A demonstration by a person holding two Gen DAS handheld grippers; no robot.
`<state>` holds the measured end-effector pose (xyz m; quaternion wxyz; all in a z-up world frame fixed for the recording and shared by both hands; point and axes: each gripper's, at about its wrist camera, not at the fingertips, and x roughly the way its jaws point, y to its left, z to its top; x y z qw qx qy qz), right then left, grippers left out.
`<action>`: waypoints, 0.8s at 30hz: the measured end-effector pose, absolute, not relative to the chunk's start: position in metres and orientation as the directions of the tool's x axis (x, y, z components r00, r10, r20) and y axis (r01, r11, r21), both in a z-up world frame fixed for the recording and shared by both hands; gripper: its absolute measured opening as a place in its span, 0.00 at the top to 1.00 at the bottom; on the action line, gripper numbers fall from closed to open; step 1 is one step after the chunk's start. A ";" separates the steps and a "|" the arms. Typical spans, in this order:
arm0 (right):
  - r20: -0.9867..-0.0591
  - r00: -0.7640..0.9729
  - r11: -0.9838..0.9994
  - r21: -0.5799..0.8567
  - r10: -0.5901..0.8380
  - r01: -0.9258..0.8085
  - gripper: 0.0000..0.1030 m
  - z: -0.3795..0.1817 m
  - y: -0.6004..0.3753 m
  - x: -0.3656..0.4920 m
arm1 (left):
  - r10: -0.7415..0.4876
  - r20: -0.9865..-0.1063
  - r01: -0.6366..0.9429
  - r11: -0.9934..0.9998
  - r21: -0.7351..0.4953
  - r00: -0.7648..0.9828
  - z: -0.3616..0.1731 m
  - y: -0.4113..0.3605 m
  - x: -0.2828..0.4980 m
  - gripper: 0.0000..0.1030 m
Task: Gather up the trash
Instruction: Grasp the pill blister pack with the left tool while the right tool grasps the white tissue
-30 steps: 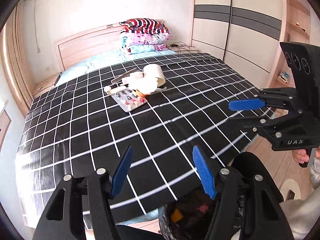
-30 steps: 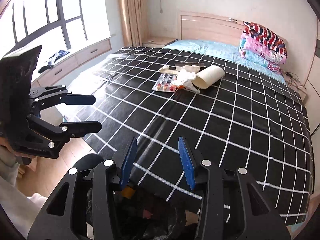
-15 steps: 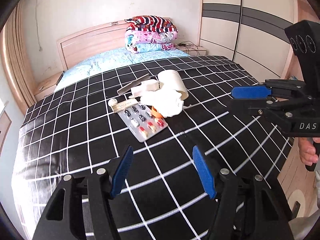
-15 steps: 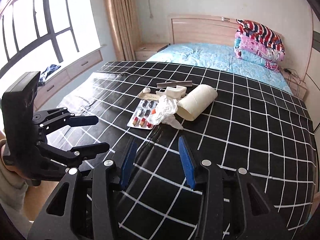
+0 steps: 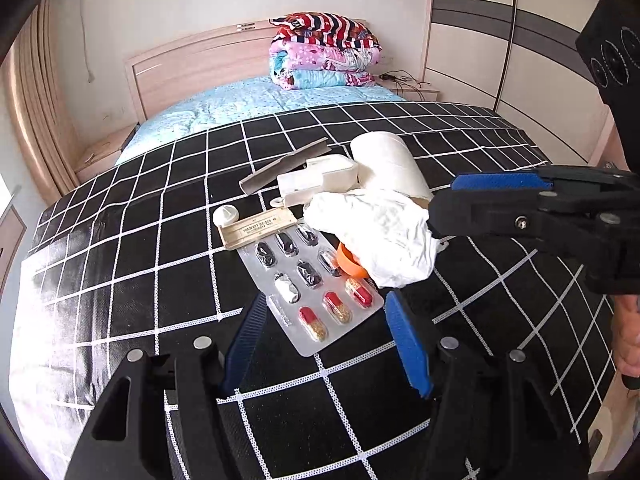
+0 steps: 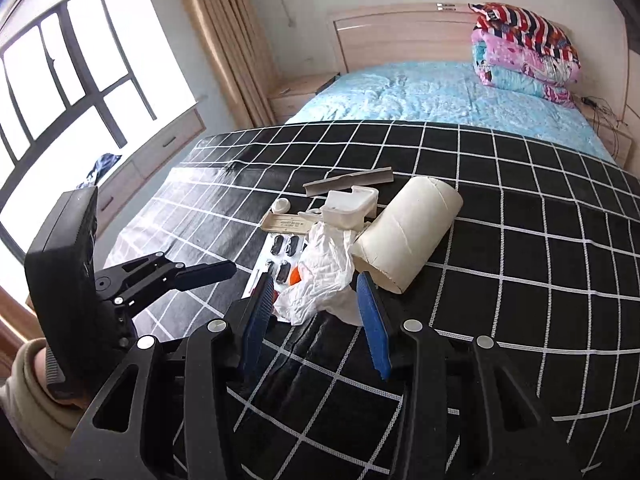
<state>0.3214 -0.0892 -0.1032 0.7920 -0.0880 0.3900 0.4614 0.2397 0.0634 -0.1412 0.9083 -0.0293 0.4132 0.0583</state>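
A small heap of trash lies on the black checked bed cover (image 5: 120,264). In it are a silver pill blister (image 5: 316,292), a crumpled white tissue (image 5: 380,232), a white paper roll (image 5: 392,164), a white plastic box (image 5: 320,180), a flat beige strip (image 5: 256,228), a grey strip (image 5: 284,164) and an orange cap (image 5: 348,260). My left gripper (image 5: 324,344) is open, its blue pads on either side of the blister's near end. My right gripper (image 6: 316,308) is open just before the tissue (image 6: 324,264), beside the roll (image 6: 408,232); it also shows at the right of the left wrist view (image 5: 472,200).
Folded quilts (image 5: 324,52) are stacked at the wooden headboard on the light blue sheet (image 6: 420,92). A wardrobe (image 5: 520,40) stands to the right, a window (image 6: 68,72) and a curtain to the left. A hand (image 5: 628,336) holds the right gripper.
Both grippers have moved forward over the bed to the trash heap, which now looks much bigger. The dark bin at the bottom edge has left both views. The jaws keep their width.
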 end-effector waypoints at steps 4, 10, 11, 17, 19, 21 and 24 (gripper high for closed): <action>-0.710 0.280 0.580 0.217 0.646 -0.786 0.58 -0.108 -0.084 0.328 | 0.083 -0.758 -0.139 0.990 -0.010 0.647 -0.144 0.065 0.246 0.43; -0.718 0.276 0.594 0.232 0.638 -0.770 0.58 -0.116 -0.081 0.337 | 0.079 -0.774 -0.131 0.991 -0.006 0.629 -0.150 0.059 0.250 0.59; -0.720 0.276 0.594 0.230 0.636 -0.771 0.58 -0.117 -0.080 0.337 | 0.072 -0.774 -0.131 0.991 -0.014 0.629 -0.149 0.059 0.250 0.59; -0.743 0.278 0.605 0.208 0.609 -0.769 0.87 -0.124 -0.079 0.341 | 0.072 -0.772 -0.127 0.992 -0.011 0.631 -0.147 0.059 0.248 0.60; -0.739 0.277 0.598 0.207 0.614 -0.774 0.95 -0.123 -0.082 0.339 | 0.066 -0.771 -0.117 0.993 -0.011 0.634 -0.145 0.058 0.244 0.75; -0.732 0.290 0.600 0.198 0.617 -0.775 0.97 -0.120 -0.085 0.337 | 0.067 -0.768 -0.114 0.993 -0.008 0.637 -0.143 0.057 0.240 0.73; -0.720 0.299 0.597 0.196 0.626 -0.778 0.97 -0.113 -0.088 0.333 | 0.064 -0.768 -0.109 0.994 -0.008 0.637 -0.143 0.056 0.237 0.73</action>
